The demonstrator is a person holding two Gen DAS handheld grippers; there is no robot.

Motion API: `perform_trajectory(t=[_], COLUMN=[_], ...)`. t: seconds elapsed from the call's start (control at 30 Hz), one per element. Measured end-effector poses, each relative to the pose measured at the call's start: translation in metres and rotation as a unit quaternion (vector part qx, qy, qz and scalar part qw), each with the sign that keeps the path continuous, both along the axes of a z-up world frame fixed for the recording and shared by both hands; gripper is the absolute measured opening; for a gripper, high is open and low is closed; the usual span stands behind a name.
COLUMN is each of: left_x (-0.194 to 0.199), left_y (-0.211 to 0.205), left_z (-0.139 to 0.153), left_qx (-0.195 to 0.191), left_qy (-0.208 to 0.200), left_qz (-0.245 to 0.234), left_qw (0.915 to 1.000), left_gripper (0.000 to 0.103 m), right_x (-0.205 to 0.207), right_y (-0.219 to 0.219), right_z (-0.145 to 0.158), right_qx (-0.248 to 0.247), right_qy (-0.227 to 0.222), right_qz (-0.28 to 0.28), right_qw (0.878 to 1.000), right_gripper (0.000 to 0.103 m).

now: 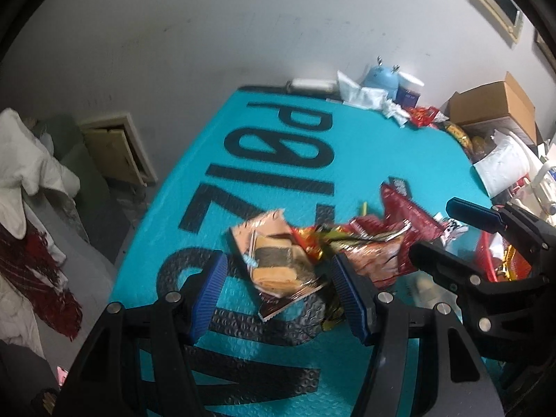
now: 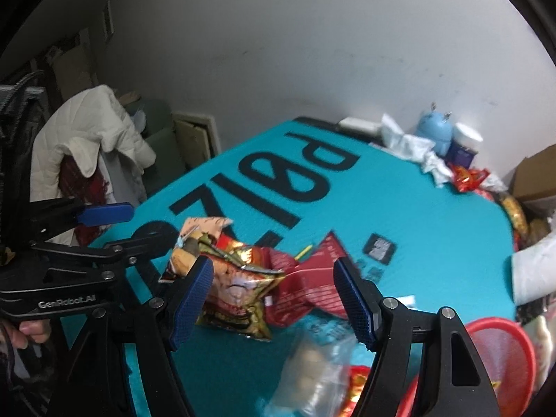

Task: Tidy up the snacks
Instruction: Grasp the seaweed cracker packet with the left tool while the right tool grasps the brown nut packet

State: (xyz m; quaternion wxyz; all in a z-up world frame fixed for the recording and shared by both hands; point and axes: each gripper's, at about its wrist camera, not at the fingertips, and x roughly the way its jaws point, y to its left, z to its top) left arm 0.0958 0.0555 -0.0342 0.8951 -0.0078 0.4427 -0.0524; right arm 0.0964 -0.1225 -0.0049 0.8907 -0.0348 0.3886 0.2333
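Observation:
A pile of snack packets lies on the teal mat (image 1: 285, 160). In the left wrist view my left gripper (image 1: 278, 295) is open, its blue pads either side of a sandwich-cake packet (image 1: 278, 260). Red and gold packets (image 1: 382, 239) lie to its right. My right gripper (image 1: 448, 229) enters from the right, open. In the right wrist view my right gripper (image 2: 274, 299) is open above a gold-red packet (image 2: 239, 292) and a dark red packet (image 2: 309, 278). A clear bag of round snacks (image 2: 312, 371) lies below. My left gripper (image 2: 139, 226) shows at left, open.
A red basket (image 2: 504, 358) with packets stands at the right front; it also shows in the left wrist view (image 1: 486, 260). A small black packet (image 2: 380, 248) lies apart. A blue toy (image 2: 434, 132), tissues, more packets and a cardboard box (image 1: 493, 107) crowd the far right edge.

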Motion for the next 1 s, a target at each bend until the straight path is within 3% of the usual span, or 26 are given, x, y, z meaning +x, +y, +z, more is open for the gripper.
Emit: perform_trajectory(t=[0.57, 0.7, 0.8, 1.0], left_x=[0.01, 0.014, 0.018, 0.029], left_y=[0.026, 0.027, 0.024, 0.015], left_z=[-0.035, -0.038, -0.041, -0.048], left_qx=[-0.011, -0.016, -0.023, -0.052], left_qy=[0.033, 0.037, 0.041, 0.056], left_qz=[0.02, 0.016, 0.007, -0.012], left_qw=[0.9992, 0.9991, 0.9989, 0.997], left_gripper=[0.061, 0.061, 0.061, 0.061], right_x=[0.008, 0.012, 0.012, 0.012], right_y=[0.035, 0.037, 0.033, 0.021], right_z=[-0.049, -0.056, -0.054, -0.041], right_qx=[0.014, 0.01, 0.022, 0.045], right_qy=[0.067, 0.066, 0.063, 0.049], right_qz=[0.031, 0.024, 0.023, 0.003], right_qw=[0.997, 0.997, 0.998, 0.998], right_gripper=[0.071, 0.043, 0.038, 0.037])
